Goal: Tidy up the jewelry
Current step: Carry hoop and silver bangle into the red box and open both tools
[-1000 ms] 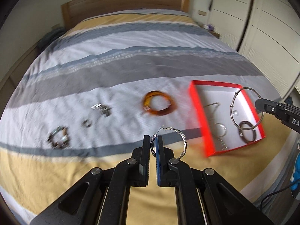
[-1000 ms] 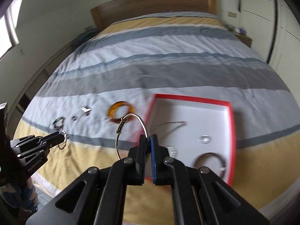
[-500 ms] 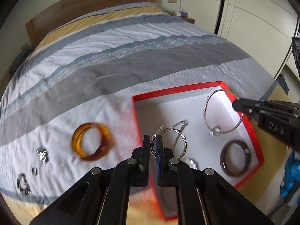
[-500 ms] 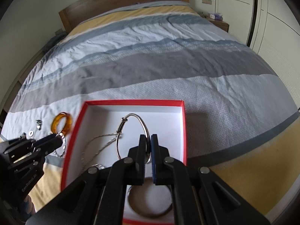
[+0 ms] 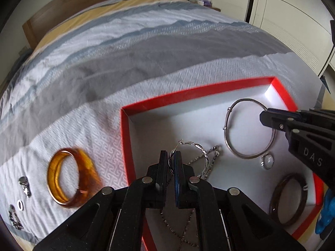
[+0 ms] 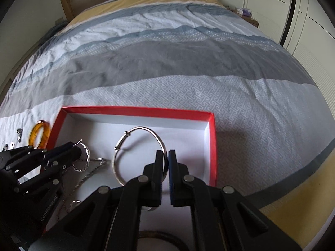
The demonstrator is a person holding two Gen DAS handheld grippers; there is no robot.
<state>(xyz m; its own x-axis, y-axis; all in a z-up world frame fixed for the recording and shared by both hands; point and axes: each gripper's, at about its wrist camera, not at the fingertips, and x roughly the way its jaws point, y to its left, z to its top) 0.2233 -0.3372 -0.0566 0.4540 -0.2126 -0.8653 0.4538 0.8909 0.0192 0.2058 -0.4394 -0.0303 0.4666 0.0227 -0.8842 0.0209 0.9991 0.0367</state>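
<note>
While your left fingers pinch the twisted hoop and your right fingers pinch the bangle, both rings hang over the red box, its floor just below them, the right nearer the far wall.

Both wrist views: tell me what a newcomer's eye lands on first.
The red box on the striped bed stands out. Above its white floor, the left gripper pinches a twisted silver hoop and the right gripper a plain silver bangle. An amber bangle lies outside it.
</note>
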